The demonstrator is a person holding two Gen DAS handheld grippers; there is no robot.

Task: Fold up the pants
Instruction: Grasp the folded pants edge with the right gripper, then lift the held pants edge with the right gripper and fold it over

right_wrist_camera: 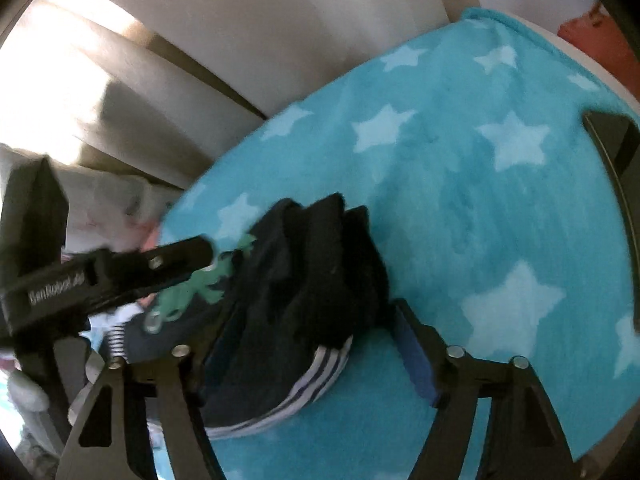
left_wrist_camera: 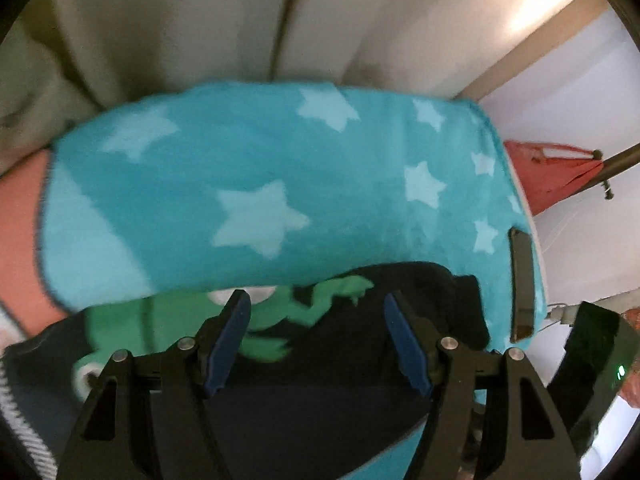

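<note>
Dark navy pants (left_wrist_camera: 360, 360) with a green frog print (left_wrist_camera: 192, 320) and a striped waistband (right_wrist_camera: 304, 392) lie bunched on a teal star blanket (left_wrist_camera: 280, 184). My left gripper (left_wrist_camera: 316, 340) is open just above the dark cloth, fingers on either side of it. In the right wrist view the pants (right_wrist_camera: 316, 280) form a crumpled heap between the open fingers of my right gripper (right_wrist_camera: 308, 336). The left gripper's body (right_wrist_camera: 112, 276) reaches in from the left over the frog print (right_wrist_camera: 188, 292).
A beige sofa back (left_wrist_camera: 240, 20) rises behind the blanket (right_wrist_camera: 480, 200). Other clothes (right_wrist_camera: 116, 208) lie at the left. A red cloth (left_wrist_camera: 556, 176) and a white wall (left_wrist_camera: 580, 100) are at the right. The blanket's right edge (right_wrist_camera: 600, 80) drops off.
</note>
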